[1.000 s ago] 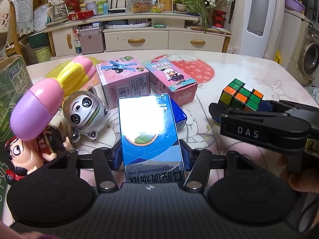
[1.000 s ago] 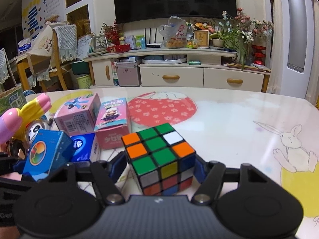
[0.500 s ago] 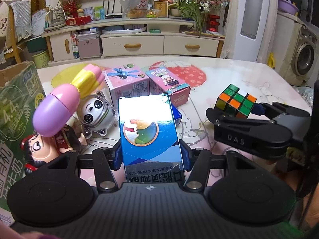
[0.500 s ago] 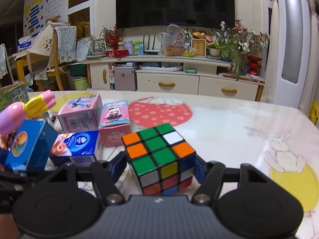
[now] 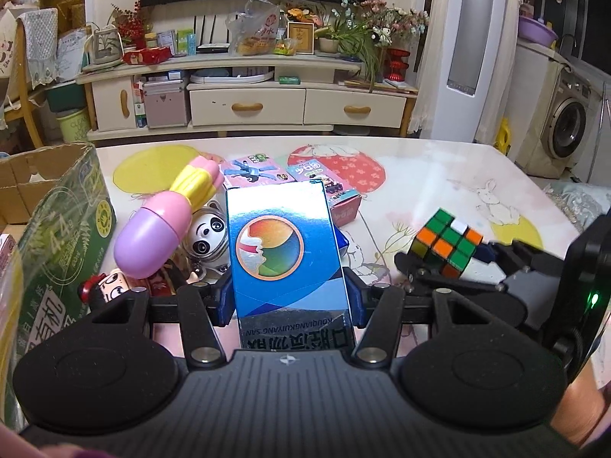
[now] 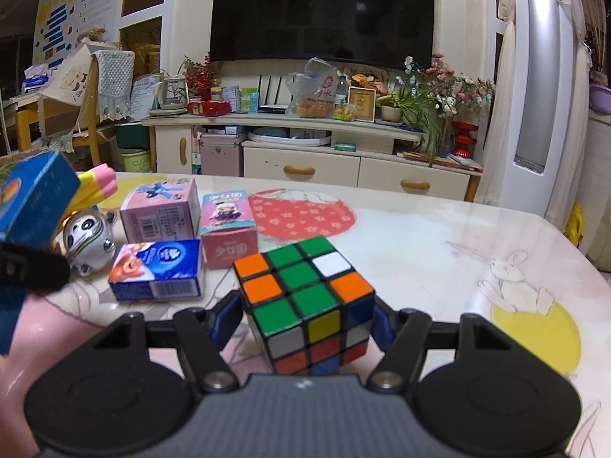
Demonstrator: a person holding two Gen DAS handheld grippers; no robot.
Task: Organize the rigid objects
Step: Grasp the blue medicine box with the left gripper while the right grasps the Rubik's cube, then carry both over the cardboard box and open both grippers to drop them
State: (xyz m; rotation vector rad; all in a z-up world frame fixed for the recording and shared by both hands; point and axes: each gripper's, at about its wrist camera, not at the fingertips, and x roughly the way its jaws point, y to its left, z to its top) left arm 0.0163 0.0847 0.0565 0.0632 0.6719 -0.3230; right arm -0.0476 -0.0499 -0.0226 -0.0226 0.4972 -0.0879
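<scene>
Left wrist view, left edge: green carton (image 5: 65, 236) open-topped. Beside it pink-purple capsule toy (image 5: 160, 229), panda figure (image 5: 208, 234). Frame centre: left claw (image 5: 288, 297) clamped on blue box (image 5: 284, 252), held above bench (image 5: 420, 175). Right of centre: right claw (image 6: 305, 324) clamped on puzzle cube (image 6: 305, 301), off bench. Two pink boxes (image 6: 160, 210) at upper left in right wrist view.
</scene>
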